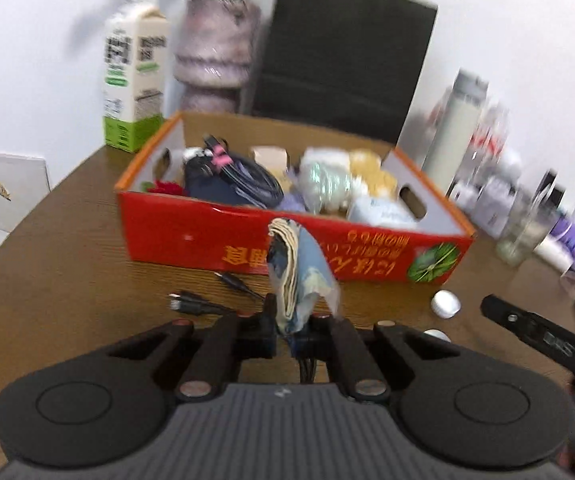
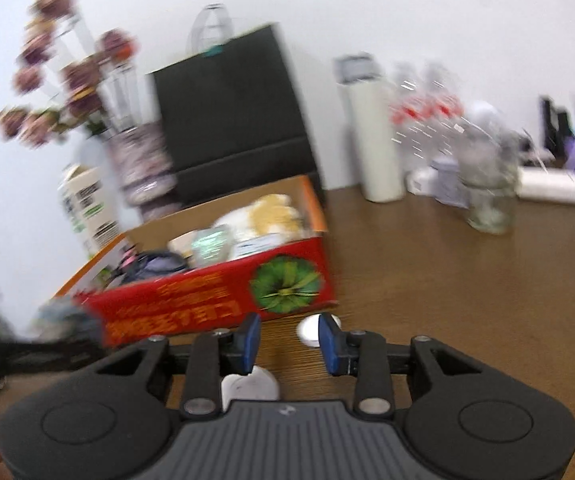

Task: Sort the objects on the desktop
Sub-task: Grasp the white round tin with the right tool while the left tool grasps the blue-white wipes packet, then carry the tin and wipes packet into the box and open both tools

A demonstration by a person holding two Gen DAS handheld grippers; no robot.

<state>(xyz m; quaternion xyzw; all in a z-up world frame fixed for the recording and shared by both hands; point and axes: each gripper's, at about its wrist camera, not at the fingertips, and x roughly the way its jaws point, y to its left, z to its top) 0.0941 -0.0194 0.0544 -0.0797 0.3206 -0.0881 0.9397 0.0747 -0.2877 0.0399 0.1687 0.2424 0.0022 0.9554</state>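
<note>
Leftmost on the brown table (image 1: 67, 248), against the wall, stands a white-and-green carton (image 1: 133, 76), with a mottled vase (image 1: 215, 56) and a black paper bag (image 1: 343, 52) beside it. Just in front sits the red cardboard box (image 1: 191, 236), already holding a dark pouch with cables (image 1: 231, 180) and pale packets (image 1: 327, 180). Before the box, the left gripper (image 1: 291, 320) is clamped on a crumpled blue-and-cream packet (image 1: 295, 272), which stands upright between its fingers, above loose black cable plugs (image 1: 191, 304) lying on the table. Further right, a small silver cap (image 1: 445, 303) rests near the box's corner. The right gripper (image 2: 289, 344) hovers there with its blue pads (image 2: 249, 344) spread wide, holding nothing, a white round object (image 2: 307, 330) just beyond them. Bottles and a glass jar (image 2: 487, 200) crowd the far right.
</note>
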